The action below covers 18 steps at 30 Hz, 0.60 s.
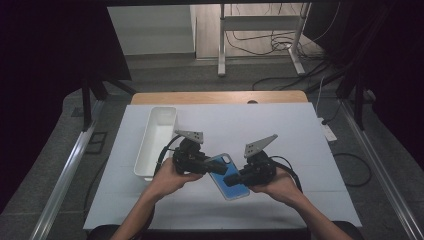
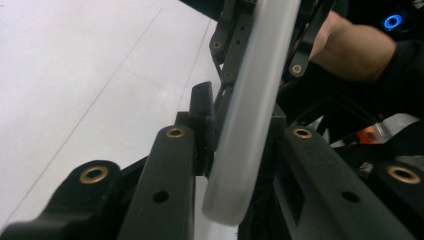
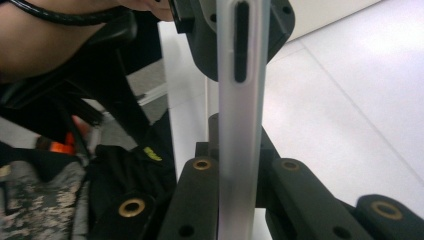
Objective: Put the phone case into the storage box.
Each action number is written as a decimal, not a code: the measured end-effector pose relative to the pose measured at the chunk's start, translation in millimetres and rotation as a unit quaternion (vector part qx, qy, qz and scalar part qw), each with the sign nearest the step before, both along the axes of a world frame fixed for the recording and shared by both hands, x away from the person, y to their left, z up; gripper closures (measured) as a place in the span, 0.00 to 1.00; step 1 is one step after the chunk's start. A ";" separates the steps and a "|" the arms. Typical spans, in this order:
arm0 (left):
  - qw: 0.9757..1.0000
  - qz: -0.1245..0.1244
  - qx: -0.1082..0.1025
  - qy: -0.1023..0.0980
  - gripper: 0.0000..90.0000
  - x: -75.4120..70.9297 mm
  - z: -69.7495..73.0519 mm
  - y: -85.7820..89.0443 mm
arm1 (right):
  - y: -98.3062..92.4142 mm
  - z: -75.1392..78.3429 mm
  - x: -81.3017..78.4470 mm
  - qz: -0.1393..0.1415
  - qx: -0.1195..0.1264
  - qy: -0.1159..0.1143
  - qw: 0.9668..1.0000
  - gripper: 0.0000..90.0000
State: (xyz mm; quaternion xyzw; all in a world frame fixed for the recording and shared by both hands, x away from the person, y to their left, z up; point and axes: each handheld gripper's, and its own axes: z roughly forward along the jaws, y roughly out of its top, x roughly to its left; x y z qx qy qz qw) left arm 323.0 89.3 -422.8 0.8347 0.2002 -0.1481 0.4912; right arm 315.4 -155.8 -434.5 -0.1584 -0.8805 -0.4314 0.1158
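One white bin [image 1: 156, 141] just left of the tool-held phone [image 1: 229, 177].

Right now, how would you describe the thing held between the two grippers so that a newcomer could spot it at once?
Start at the white table, then its near middle, right of the long white bin. There the left gripper and the right gripper clamp a phone in a blue case, the one coloured object.

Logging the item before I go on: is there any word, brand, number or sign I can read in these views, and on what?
None can be read.
Blue phone, in a clear case: no legible print.
White bin: plain.
Yellow mark on dark fabric: too blurred to read.
Blue ring light: a glow, not a character.
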 end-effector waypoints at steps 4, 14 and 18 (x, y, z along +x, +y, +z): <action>0.999 0.027 0.006 -0.023 0.75 -2.0 3.2 -0.4 | 0.0 2.4 -1.0 -0.014 0.000 -0.020 1.000 0.95; 0.992 0.098 0.035 -0.076 0.29 -7.9 10.1 -3.2 | -6.9 9.6 -3.8 -0.063 0.008 -0.080 0.995 0.95; 0.986 0.127 0.053 -0.091 0.18 -9.2 11.6 -4.5 | -8.4 11.2 -5.3 -0.078 0.006 -0.103 0.992 0.95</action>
